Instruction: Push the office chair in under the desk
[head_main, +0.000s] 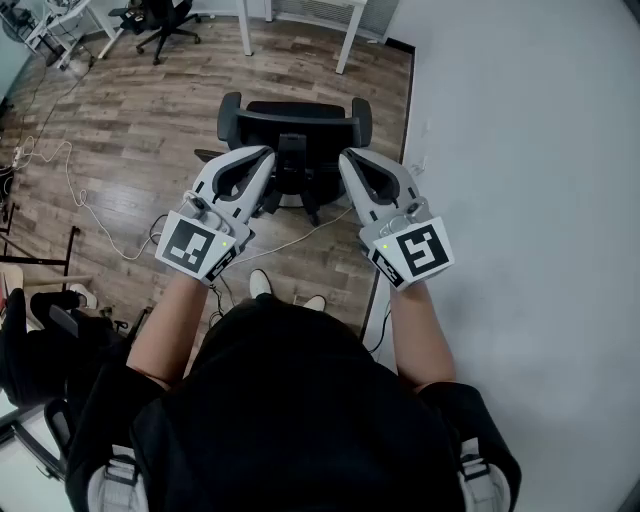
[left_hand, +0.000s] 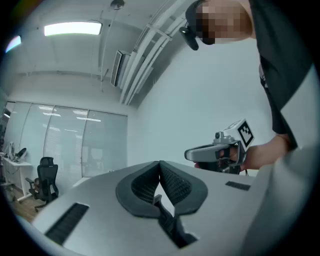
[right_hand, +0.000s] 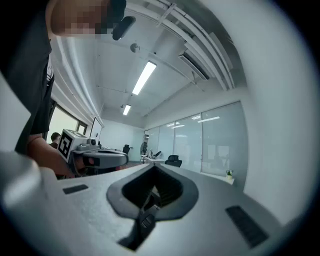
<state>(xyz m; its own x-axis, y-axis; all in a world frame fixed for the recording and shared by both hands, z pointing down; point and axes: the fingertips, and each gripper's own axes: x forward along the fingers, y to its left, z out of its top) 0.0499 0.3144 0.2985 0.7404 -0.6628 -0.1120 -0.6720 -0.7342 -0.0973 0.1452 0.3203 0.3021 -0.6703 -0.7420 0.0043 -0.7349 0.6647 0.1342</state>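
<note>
The black office chair (head_main: 290, 125) stands on the wood floor straight ahead of me, seen from above, its armrests out to both sides. My left gripper (head_main: 268, 153) and right gripper (head_main: 345, 155) are held side by side in front of my chest, tips over the chair's near side in this view and raised well above it. Both are shut with nothing between the jaws. The left gripper view shows its shut jaws meeting (left_hand: 160, 163) and the right gripper (left_hand: 220, 151) beyond. The right gripper view shows its own shut jaws (right_hand: 152, 166) and the left gripper (right_hand: 90, 155). A white desk's legs (head_main: 345, 45) stand beyond the chair.
A pale wall-like surface (head_main: 520, 150) with a dark lower edge fills the right side. A white cable (head_main: 90, 205) winds over the floor at the left. A second black chair (head_main: 165, 20) stands at the far left. A black bag (head_main: 40, 345) lies by my left leg.
</note>
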